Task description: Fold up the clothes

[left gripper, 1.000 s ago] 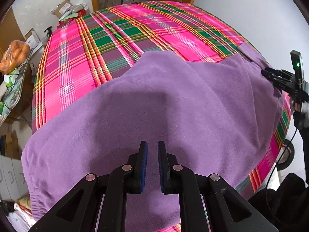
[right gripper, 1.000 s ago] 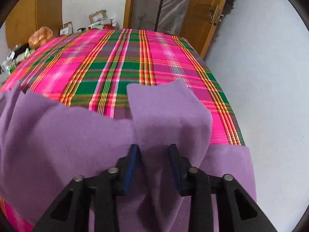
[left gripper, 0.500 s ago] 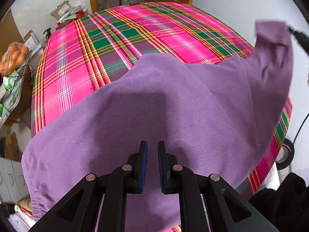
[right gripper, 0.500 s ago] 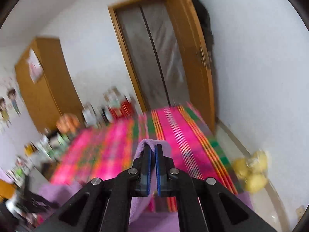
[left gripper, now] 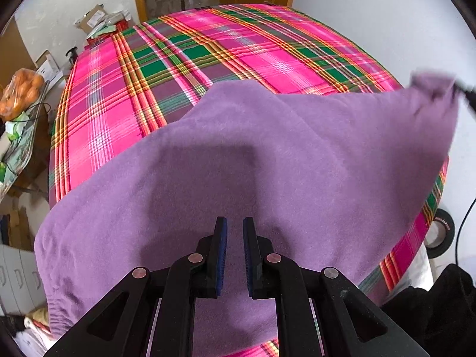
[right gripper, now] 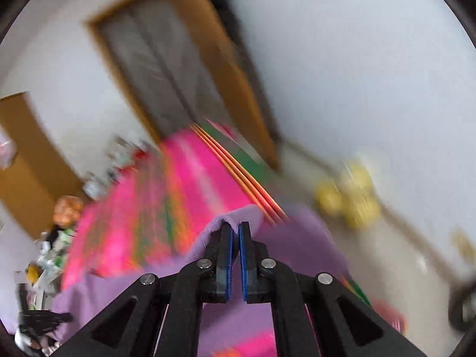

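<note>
A purple fleece garment lies spread over the near half of a bed with a pink and green plaid cover. My left gripper points steeply down at the garment's near part, its jaws nearly together with purple fabric in the narrow gap. My right gripper is shut on the garment's right corner and holds it raised above the bed. In the left wrist view that lifted corner hangs at the far right, pinched by the right gripper. The right wrist view is tilted and blurred.
A white wall runs along the bed's right side. A roll of black tape and a cable lie on the floor there, and a yellow bag farther along. Boxes and a bag of oranges crowd the left.
The right gripper closed on the garment's right corner, lifted it off the bed and rolled while swinging sideways. The left gripper stayed where it was.
</note>
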